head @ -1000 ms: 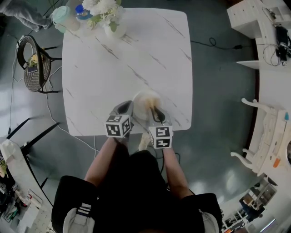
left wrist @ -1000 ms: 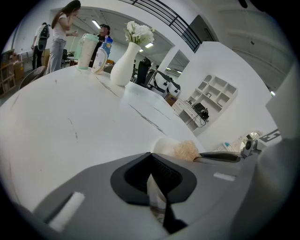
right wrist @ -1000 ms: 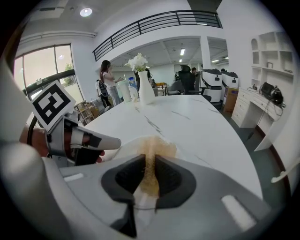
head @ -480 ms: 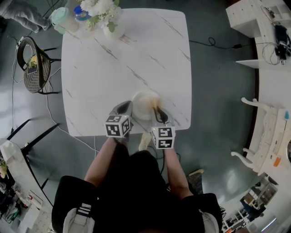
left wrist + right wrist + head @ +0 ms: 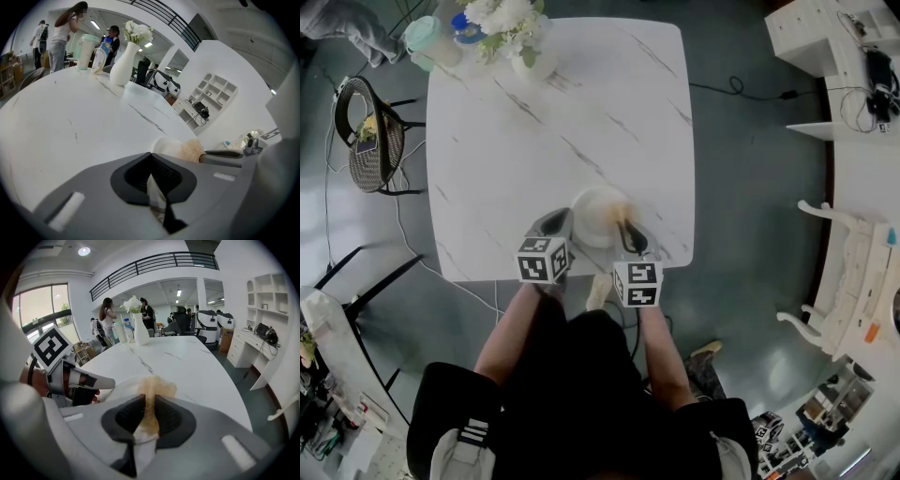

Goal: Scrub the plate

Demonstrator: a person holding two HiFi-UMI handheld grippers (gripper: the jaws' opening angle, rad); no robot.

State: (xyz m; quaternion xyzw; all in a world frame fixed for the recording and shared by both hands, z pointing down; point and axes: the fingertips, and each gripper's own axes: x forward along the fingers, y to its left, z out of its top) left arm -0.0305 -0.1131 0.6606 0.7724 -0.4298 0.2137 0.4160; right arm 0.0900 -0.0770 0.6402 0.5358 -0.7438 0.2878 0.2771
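Note:
A small white plate (image 5: 592, 214) lies near the front edge of the white marble table (image 5: 562, 122). My left gripper (image 5: 559, 225) is at the plate's left side, shut on its rim; in the left gripper view the thin white rim (image 5: 157, 192) runs between the closed pads. My right gripper (image 5: 627, 234) is at the plate's right side, shut on a tan scrub sponge (image 5: 152, 387) that rests on the plate (image 5: 117, 389). The sponge (image 5: 192, 150) also shows beyond the plate (image 5: 169, 146) in the left gripper view.
A white vase of flowers (image 5: 530, 52), a pale green jug (image 5: 427, 37) and a bottle (image 5: 469, 26) stand at the table's far left corner. A wicker chair (image 5: 366, 131) stands left of the table. People stand beyond the table (image 5: 107, 317).
My right gripper has shifted slightly to the right with the sponge. The left gripper and the plate have stayed put.

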